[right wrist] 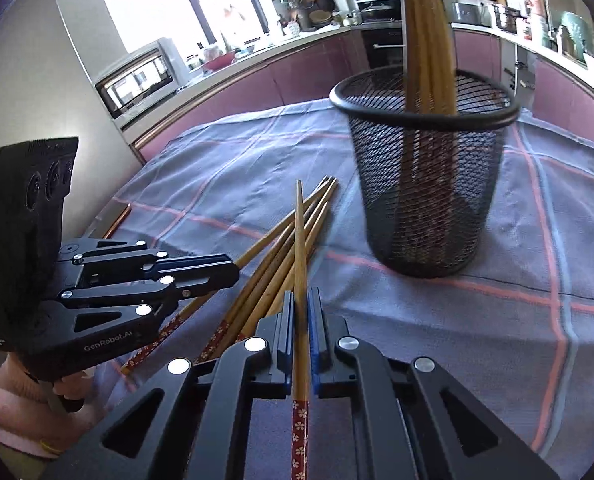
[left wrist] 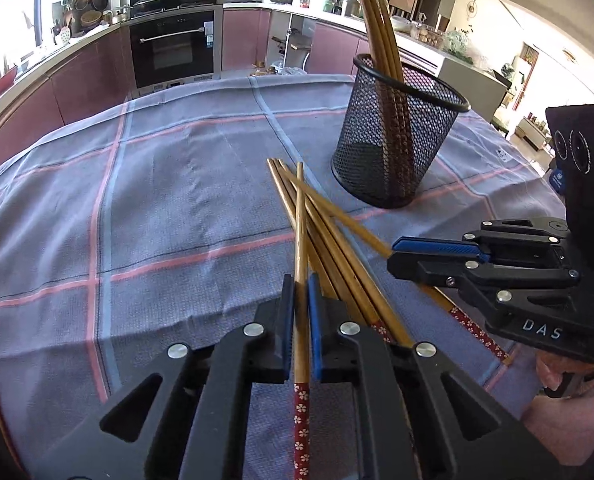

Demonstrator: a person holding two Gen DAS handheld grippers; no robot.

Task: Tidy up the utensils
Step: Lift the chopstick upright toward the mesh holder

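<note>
My left gripper [left wrist: 301,296] has its jaws clenched on a single bamboo chopstick [left wrist: 301,240], which runs straight out between the blue pads, its red flower-patterned end trailing back toward me and its plain tip pointing out over the desk [left wrist: 137,200]. My right gripper [right wrist: 302,312] grasps a chopstick of its own [right wrist: 299,248] the same way, jaws pressed to either side of the shaft, the patterned end to the rear.

Below and between the two grippers lies the loose pile of chopsticks [left wrist: 337,232], crossed over one another on the grey checked cloth [left wrist: 177,160] with pink and blue lines that covers the desk. Their tips fan toward the black mesh holder [left wrist: 397,132], which stands upright on the cloth just beyond the pile. Several chopsticks [left wrist: 377,20] already stand in it, leaning against the rim with their narrow tips up.

From the left wrist view, my right gripper [left wrist: 433,256] shows at the right edge, low over the pile; from the right wrist view, my left gripper [right wrist: 201,272] shows at the left edge likewise. Kitchen cabinets and a built-in oven [left wrist: 173,52] stand behind the desk.
</note>
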